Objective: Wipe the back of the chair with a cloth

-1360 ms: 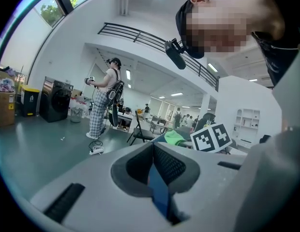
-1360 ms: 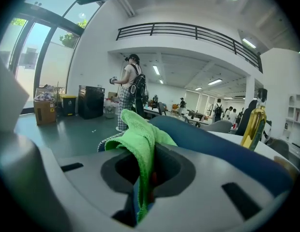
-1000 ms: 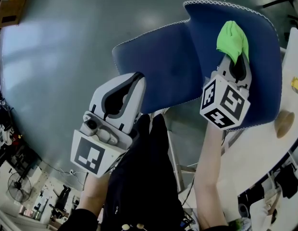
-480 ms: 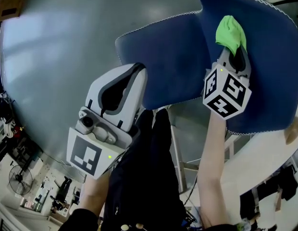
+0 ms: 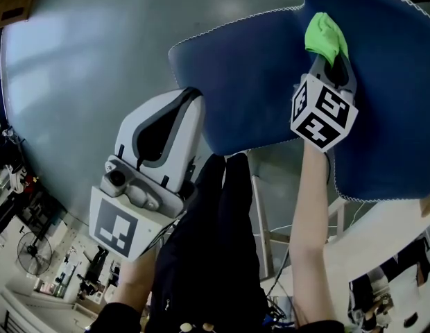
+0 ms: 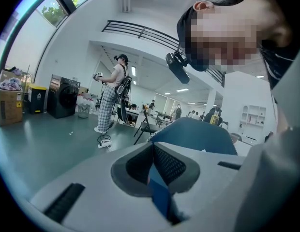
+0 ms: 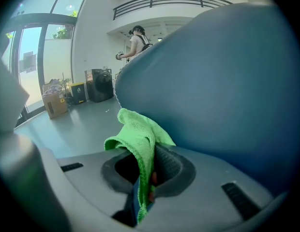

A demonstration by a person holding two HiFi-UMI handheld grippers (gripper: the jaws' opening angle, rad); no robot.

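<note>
The grey floor (image 5: 97, 61) fills most of what I see looking down. Over it stands the blue chair (image 5: 256, 82), its seat towards me and its back (image 5: 388, 82) rising at the upper right, white stitching along the edges.

My left gripper (image 5: 189, 99) hangs low by my leg, clear of the chair. Its jaws are pressed together with nothing between them, so it steadies nothing. My right gripper (image 5: 331, 64) is raised against the inner face of the back, jaws pinching the green cloth (image 5: 324, 37). The cloth bunches out past the tips and seems to lie on the upholstery near the back's left edge. In the right gripper view the blue surface (image 7: 227, 91) looms just beside the cloth (image 7: 140, 139).

I judge the wipe to be under way, with most of the back yet to cover.

What worries me:
- The cloth is caught by one fold only. Dragging it hard across rough fabric could tug it out of the jaws.
- The bunch is small and floppy — if it folds aside, the gripper's hard nose would rub the upholstery instead of the cloth.
- Nothing braces the chair. A firm push on the back may tip or slide it away from me, and the cloth would lose contact.
</note>
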